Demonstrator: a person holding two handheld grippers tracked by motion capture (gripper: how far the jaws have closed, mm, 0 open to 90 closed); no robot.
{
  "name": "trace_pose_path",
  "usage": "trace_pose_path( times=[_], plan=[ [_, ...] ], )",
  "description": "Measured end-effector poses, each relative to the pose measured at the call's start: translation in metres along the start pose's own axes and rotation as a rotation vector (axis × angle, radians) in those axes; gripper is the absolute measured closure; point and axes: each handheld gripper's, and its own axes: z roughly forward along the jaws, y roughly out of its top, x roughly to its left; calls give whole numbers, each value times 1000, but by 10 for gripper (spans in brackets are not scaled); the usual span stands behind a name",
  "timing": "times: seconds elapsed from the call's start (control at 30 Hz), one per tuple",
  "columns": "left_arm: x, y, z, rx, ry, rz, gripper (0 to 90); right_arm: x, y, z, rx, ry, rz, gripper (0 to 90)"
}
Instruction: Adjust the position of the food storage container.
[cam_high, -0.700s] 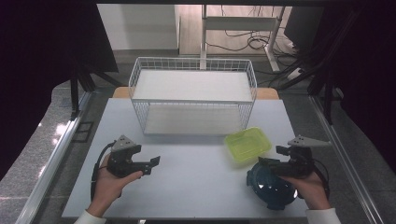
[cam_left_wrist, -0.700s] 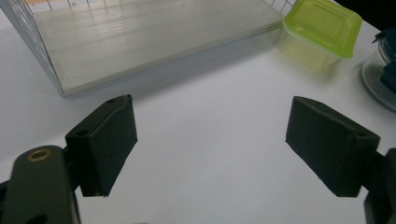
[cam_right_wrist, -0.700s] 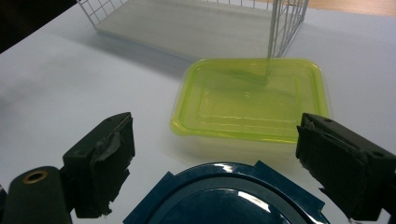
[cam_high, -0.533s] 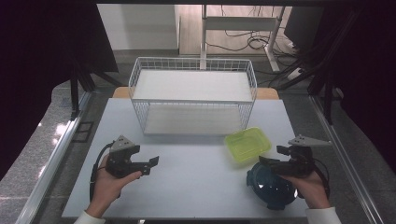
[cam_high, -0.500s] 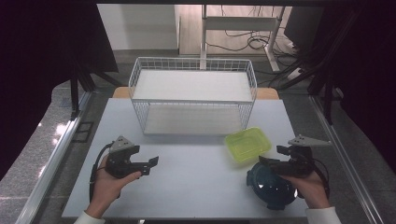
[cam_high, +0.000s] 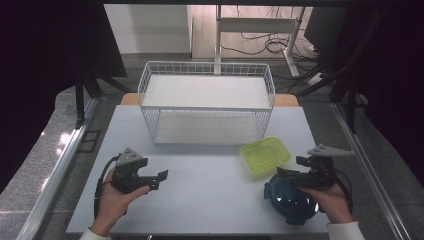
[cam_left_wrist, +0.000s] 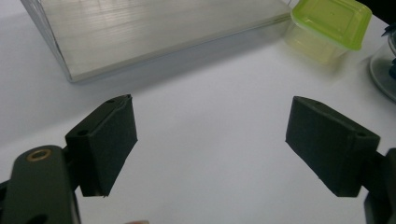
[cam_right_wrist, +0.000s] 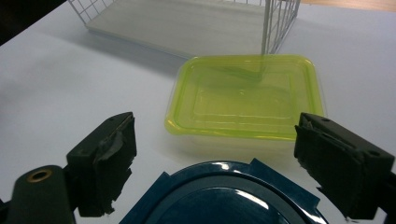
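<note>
**Both grippers hovering open over the bench, lidded containers at the right**

A person is holding the left gripper (cam_high: 161, 176) low over the white bench (cam_high: 210, 200), at its near left, pointing toward the middle. In the left gripper view its fingers (cam_left_wrist: 109, 140) are standing wide apart with nothing but bare bench between them.

The right gripper (cam_high: 283, 173) is hanging at the near right, over the far edge of a round dark blue container (cam_high: 290, 202) that is sitting on the bench just in front of the person's right hand (cam_high: 332, 200). In the right gripper view its fingers (cam_right_wrist: 105, 154) are also spread wide — the blue container's lid (cam_right_wrist: 224, 196) is lying below and between them, though whether the pads are touching it cannot be told.

Just beyond the blue container, a yellow-green rectangular box (cam_high: 265, 155) with its lid on is resting flat on the bench, close to the blue one; whether the two are touching cannot be told. It is sitting just beside the near right corner of a white wire basket (cam_high: 150, 75), which is standing at the far middle of the bench — its wire corner is showing right behind the box in the right gripper view.
</note>
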Motion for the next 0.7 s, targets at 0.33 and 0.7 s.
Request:
trace_pose_path(
  times=[0.33, 0.7],
  plan=[
    [1, 0, 3, 19, -7, -5, 165, -12, -3, -9, 4, -45, 32, 207],
    [2, -2, 4, 30, -4, -2, 166, -27, -5, -16, 24, -77, 69, 298]
  ],
)
